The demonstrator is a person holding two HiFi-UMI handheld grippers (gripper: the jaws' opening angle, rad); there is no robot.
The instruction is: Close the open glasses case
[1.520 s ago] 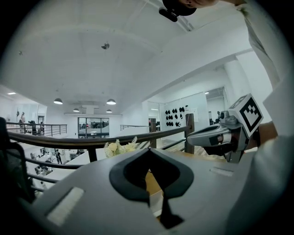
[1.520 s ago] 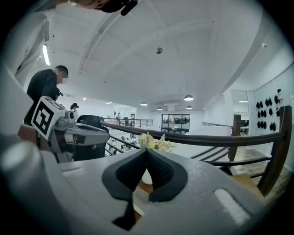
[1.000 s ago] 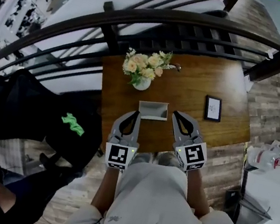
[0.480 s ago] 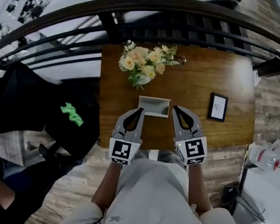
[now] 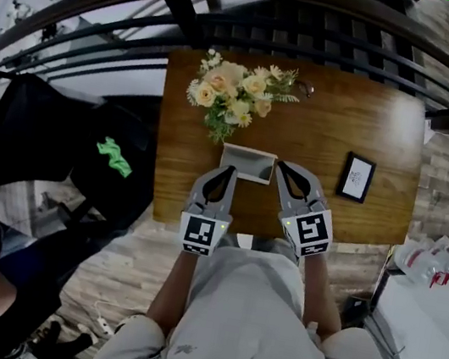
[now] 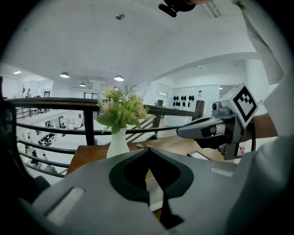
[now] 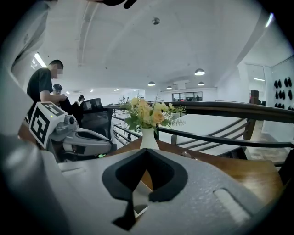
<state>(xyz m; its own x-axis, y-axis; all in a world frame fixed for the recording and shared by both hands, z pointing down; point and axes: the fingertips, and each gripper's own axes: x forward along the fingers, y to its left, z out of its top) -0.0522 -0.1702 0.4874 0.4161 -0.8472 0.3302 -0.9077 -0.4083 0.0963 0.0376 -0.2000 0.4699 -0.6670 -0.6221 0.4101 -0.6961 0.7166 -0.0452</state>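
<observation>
Centrally, glasses case: open, lying on the near half of the worktop, in front of the flowers.
Left tool: jaws pressed together, holding nothing; tip just beside the case's left end.
Right tool: jaws together, empty; tip just beside the case's right end.
Flowers: pale bunch in a white vase, behind the case.
Picture frame: right of the case, apart from it.

pale glasses case, open, on table
</observation>
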